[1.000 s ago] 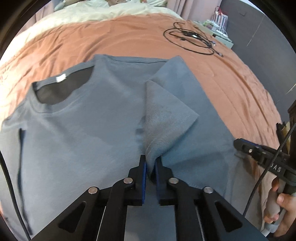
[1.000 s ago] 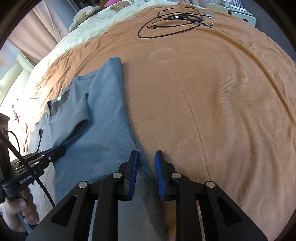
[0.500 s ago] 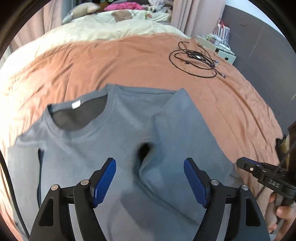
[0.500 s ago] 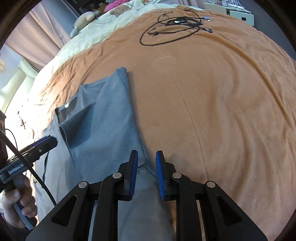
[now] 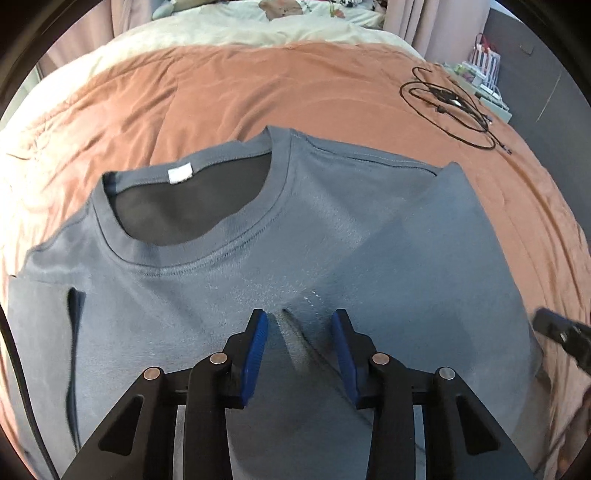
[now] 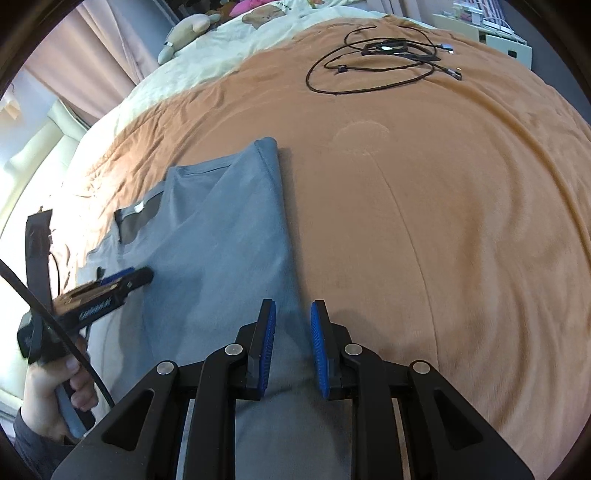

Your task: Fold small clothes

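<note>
A grey T-shirt (image 5: 184, 295) lies flat on the orange-brown blanket (image 5: 295, 85), collar (image 5: 192, 206) away from me. Its right side and sleeve (image 5: 424, 258) are folded in over the chest. My left gripper (image 5: 299, 317) hovers low over the chest. Its jaws are closing with the folded sleeve's edge between them, and the pads are clear of the cloth. My right gripper (image 6: 292, 306) stands over the shirt's (image 6: 221, 240) folded right edge with a narrow gap between its pads, gripping nothing. It shows as a dark tip, the right gripper (image 5: 543, 317), in the left wrist view. A hand (image 6: 55, 387) holds the left gripper (image 6: 142, 275).
Black cables (image 5: 450, 107) lie coiled on the blanket at the far right, the same cables (image 6: 380, 62) near the top of the right wrist view. Cream bedding (image 5: 240, 29) and a plush toy (image 6: 184, 33) lie beyond. Bare blanket (image 6: 443, 221) spreads to the right of the shirt.
My left gripper let go of the sleeve, opened wide, then began closing, and moved up the shirt toward the collar. The sleeve now lies flat on the chest. The right gripper's gap is unchanged.
</note>
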A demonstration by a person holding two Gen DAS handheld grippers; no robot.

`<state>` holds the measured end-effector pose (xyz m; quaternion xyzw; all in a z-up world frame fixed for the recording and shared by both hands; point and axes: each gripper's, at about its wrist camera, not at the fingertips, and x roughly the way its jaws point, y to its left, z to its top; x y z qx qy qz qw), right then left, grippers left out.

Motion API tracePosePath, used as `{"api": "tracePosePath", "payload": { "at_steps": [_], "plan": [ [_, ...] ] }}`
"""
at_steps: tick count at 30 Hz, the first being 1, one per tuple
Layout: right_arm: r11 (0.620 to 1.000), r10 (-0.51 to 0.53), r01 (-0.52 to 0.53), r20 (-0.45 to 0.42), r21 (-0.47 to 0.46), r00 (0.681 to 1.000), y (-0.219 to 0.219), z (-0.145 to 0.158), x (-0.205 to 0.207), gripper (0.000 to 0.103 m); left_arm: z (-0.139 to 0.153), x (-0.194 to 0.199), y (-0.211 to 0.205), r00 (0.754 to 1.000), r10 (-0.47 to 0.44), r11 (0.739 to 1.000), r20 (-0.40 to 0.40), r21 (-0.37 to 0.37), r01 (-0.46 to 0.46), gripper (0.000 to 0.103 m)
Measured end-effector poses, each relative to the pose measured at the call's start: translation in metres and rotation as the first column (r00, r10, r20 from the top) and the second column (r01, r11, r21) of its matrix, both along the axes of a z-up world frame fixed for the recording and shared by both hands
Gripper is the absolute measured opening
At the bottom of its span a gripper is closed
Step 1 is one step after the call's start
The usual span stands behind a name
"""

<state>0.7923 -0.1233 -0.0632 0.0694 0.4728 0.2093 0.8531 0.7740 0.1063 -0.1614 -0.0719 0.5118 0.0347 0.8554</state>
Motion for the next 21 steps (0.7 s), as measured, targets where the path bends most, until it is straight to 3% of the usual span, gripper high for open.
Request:
{"api": "tracePosePath", "payload": {
  "at_steps": [4,5,9,12,14,21],
  "plan": [
    [1.0,-0.004,0.003,-0.023,-0.026,1.0,0.014,-0.005,0.028,0.017,0.0,-0.001,0.005,1.0,-0.018,0.999,0.012,-0.041,0.018,0.035],
    [1.0,-0.007,0.006,-0.021,-0.03,1.0,0.017,-0.005,0.035,0.017,-0.001,-0.001,0.005,0.999,-0.03,0.998,0.016,-0.056,0.031,0.025],
    [1.0,0.004,-0.005,-0.008,-0.025,1.0,0.034,-0.002,0.05,0.017,-0.001,-0.001,0.007,0.998,-0.046,0.995,0.032,-0.088,0.048,0.01],
    [0.999,0.023,-0.022,0.008,-0.041,1.0,0.047,0.001,0.062,0.017,-0.001,0.001,0.01,0.997,-0.056,0.991,0.044,-0.12,0.061,0.007],
    [0.999,0.019,-0.018,0.02,-0.051,1.0,0.052,0.002,0.068,0.026,0.0,0.004,0.012,0.997,-0.065,0.989,0.05,-0.131,0.071,0.006],
    [0.994,0.04,-0.035,0.041,-0.105,0.998,0.081,0.001,0.094,0.027,0.0,0.011,0.015,0.996,-0.072,0.98,0.061,-0.182,0.082,0.004]
  ]
}}
